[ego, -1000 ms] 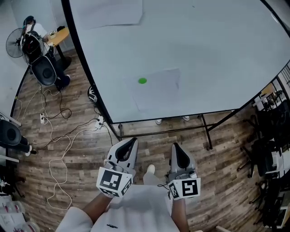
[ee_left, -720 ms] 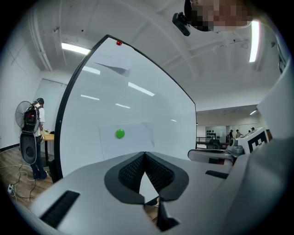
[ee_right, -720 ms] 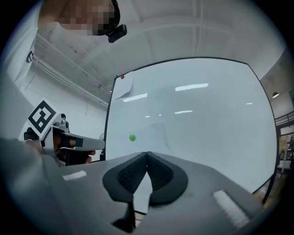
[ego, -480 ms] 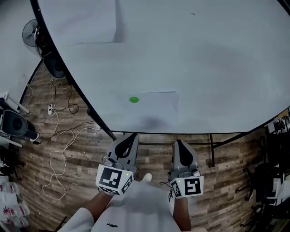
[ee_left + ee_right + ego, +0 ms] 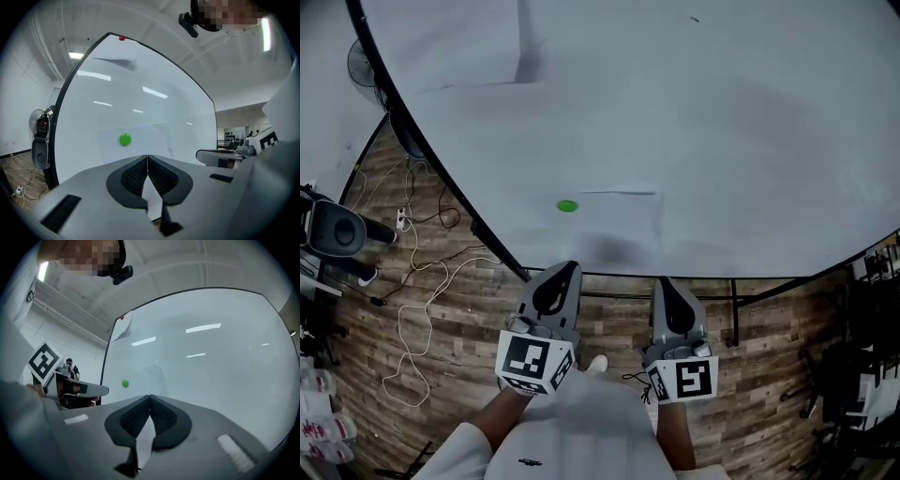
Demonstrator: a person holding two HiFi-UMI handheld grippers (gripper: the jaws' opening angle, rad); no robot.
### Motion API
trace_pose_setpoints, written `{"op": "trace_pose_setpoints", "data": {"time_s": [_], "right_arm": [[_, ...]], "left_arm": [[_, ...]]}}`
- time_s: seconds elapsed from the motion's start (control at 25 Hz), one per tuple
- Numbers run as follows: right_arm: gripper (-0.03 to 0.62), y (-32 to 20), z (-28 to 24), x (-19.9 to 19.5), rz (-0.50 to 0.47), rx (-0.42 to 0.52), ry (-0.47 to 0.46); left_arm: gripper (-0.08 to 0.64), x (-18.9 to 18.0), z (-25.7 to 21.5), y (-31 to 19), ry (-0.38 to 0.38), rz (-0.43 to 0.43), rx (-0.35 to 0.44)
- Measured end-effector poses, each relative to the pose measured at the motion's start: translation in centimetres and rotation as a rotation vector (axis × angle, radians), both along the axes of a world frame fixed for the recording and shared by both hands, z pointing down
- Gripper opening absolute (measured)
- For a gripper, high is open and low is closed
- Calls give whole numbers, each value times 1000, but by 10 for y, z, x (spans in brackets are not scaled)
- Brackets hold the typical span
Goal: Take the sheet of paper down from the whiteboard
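A white sheet of paper hangs low on the whiteboard, pinned at its upper left corner by a green magnet. My left gripper is shut and empty, a short way in front of the board and just below the magnet. My right gripper is also shut and empty, below the sheet's right edge. The left gripper view shows the magnet and sheet straight beyond the closed left gripper. In the right gripper view the magnet lies left of the closed right gripper.
A second sheet hangs at the board's upper left under a red magnet. On the wooden floor at the left are white cables, a fan and a speaker. The board's stand leg and dark chairs are on the right.
Both grippers have come nearer to the whiteboard, staying shut. The board, sheet and green magnet now fill more of the head view and sit closer to the fingertips.
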State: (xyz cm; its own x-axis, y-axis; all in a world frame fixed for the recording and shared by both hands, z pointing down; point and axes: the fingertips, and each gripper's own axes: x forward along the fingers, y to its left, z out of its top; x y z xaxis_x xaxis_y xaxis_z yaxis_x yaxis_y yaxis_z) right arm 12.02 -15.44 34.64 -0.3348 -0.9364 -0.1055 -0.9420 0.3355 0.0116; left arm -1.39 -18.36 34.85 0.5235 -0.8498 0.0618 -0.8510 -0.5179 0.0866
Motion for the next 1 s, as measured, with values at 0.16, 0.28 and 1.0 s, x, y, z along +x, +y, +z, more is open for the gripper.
{"op": "trace_pose_setpoints", "data": {"time_s": [0.16, 0.28, 1.0], "right_arm": [[12, -6, -7, 2, -14, 7, 6], [12, -11, -15, 2, -37, 20, 11], [182, -9, -45, -68, -415, 24, -27]], "left_arm": [[8, 2, -1, -5, 12, -5, -5], [8, 3, -1, -8, 15, -9, -5], [8, -13, -4, -18, 20, -66, -15]]}}
